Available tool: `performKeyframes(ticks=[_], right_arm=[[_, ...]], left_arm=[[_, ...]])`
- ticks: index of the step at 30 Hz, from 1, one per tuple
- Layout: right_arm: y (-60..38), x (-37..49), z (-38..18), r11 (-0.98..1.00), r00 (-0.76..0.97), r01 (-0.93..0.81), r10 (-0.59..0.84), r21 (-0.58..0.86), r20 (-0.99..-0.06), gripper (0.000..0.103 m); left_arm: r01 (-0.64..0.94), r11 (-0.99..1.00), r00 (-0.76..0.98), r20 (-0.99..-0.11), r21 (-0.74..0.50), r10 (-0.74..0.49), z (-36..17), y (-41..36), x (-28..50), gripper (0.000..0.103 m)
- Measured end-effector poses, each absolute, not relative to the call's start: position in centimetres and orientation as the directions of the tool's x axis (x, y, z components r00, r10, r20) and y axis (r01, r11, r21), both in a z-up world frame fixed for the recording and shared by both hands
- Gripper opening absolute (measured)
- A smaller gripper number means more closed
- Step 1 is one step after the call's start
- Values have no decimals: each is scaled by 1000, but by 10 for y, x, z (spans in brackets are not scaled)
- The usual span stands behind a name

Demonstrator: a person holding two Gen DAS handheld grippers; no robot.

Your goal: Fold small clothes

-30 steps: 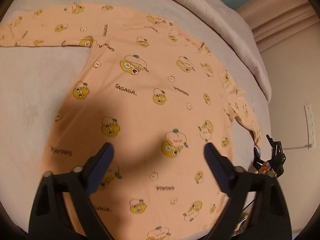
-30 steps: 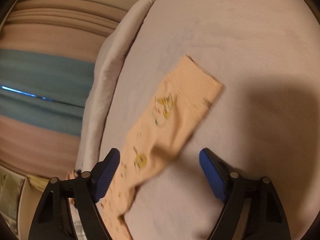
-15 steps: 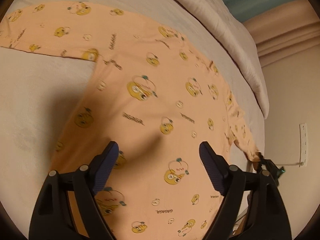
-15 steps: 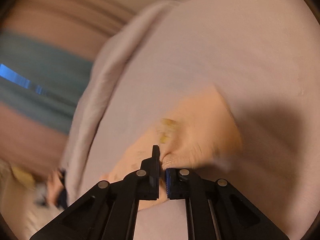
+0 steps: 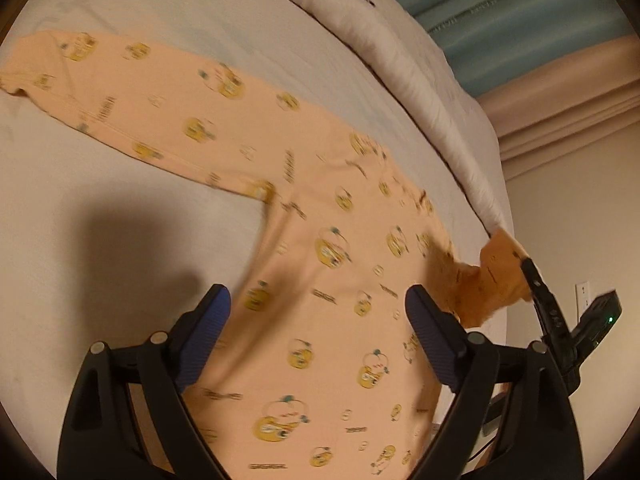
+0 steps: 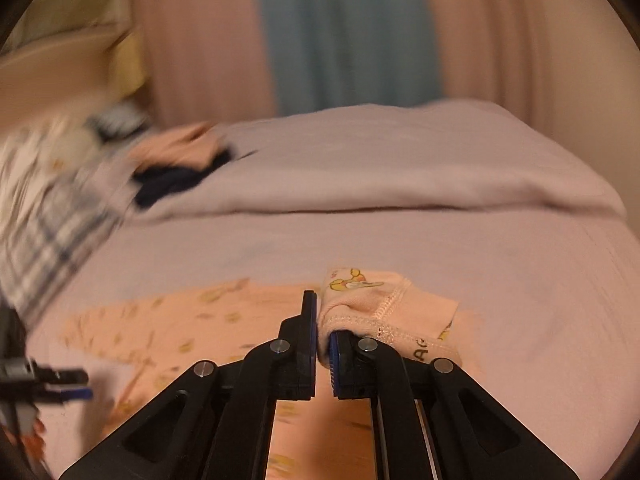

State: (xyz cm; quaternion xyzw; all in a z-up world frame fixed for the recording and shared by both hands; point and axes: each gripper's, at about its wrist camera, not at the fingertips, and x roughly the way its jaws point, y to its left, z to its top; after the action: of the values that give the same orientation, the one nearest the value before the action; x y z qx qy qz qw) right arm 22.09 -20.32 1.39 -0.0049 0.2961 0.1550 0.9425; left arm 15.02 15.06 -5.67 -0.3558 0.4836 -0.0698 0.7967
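Peach shirt [image 5: 312,280], printed with yellow cartoon faces, lay spread flat on the pale bedsheet [image 5: 120,240], one sleeve [image 5: 120,96] stretched to the far left. Left gripper [image 5: 316,320] hovered over the near body of the garment with jaws spread wide, holding nothing. Right gripper [image 6: 323,344] was clamped on the cuff [image 6: 380,304] of the other sleeve, lifted clear of the sheet at the right; a blurred heap of other clothes [image 6: 80,168] lay far left.
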Motion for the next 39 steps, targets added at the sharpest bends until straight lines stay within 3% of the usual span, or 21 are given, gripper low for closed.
performKeyframes(ticks=[8, 11, 13, 15, 17, 20, 23, 29, 31, 35, 39], right_arm=[[-62, 218, -43, 886, 708, -457, 308, -80, -635, 7], [-30, 221, -75, 864, 663, -487, 269, -129, -699, 17], [-22, 220, -76, 860, 635, -503, 303, -83, -710, 21], [-24, 218, -68, 859, 617, -512, 356, -14, -702, 52], [-41, 216, -54, 838, 595, -539, 446, 80, -668, 66], [-70, 211, -40, 834, 592, -540, 473, 115, -653, 67], [-129, 209, -37, 826, 573, -494, 545, 272, -612, 67], [-212, 221, -60, 871, 595, -285, 487, 399, -639, 66], [-225, 216, -60, 851, 602, -278, 516, 445, -610, 66], [-223, 218, -68, 869, 603, -234, 482, 437, -635, 66], [-221, 223, -78, 823, 585, -222, 541, 523, -604, 66]], left_arm=[[-285, 732, 534, -737, -619, -415, -64, 187, 135, 89], [-296, 734, 527, -746, -611, -408, -66, 192, 134, 89], [-298, 743, 524, -753, -599, -398, -67, 190, 136, 89], [-289, 741, 522, -749, -606, -409, -67, 188, 137, 89], [-273, 745, 521, -744, -609, -418, -65, 183, 141, 89], [-228, 763, 528, -735, -605, -425, -58, 172, 148, 89], [-189, 760, 546, -710, -621, -445, -52, 161, 161, 89], [-71, 758, 535, -666, -648, -519, -44, 115, 204, 89], [-24, 753, 520, -651, -658, -553, -40, 93, 218, 89], [47, 709, 458, -615, -704, -642, -44, 54, 233, 89], [83, 724, 383, -648, -685, -658, -67, 9, 253, 89]])
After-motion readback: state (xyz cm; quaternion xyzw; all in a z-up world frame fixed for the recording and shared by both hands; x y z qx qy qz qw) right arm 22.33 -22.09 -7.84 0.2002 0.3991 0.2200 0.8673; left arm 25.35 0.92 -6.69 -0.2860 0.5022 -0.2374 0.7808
